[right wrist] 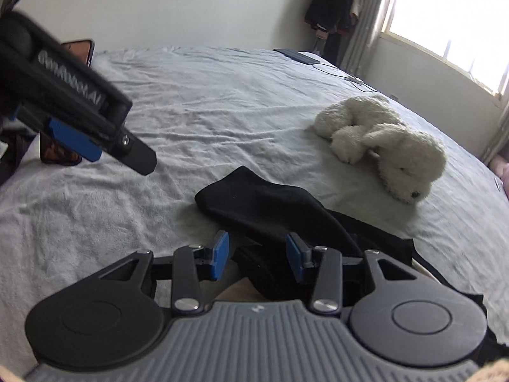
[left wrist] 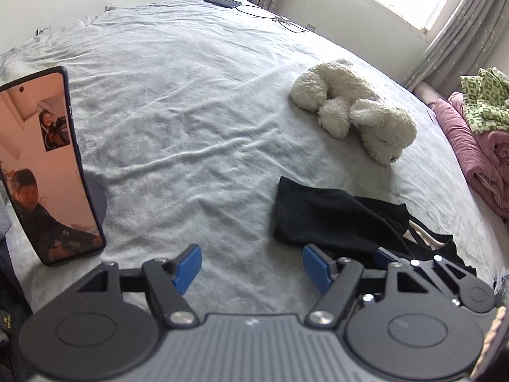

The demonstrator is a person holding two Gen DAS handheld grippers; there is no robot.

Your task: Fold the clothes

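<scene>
Seemingly, black cloth [right wrist: 270, 203] is gripped by the right hand-held gripper [right wrist: 257, 256]; the left hand-held gripper [left wrist: 251, 265] is released; a fresh hold is needed.

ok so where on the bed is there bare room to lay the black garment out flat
The widest bare patch of the grey bedsheet lies between the propped-up phone and the white plush dog, running back to the dark tablet. It is crowded near the black garment and the pink bedding at the edge.
</scene>
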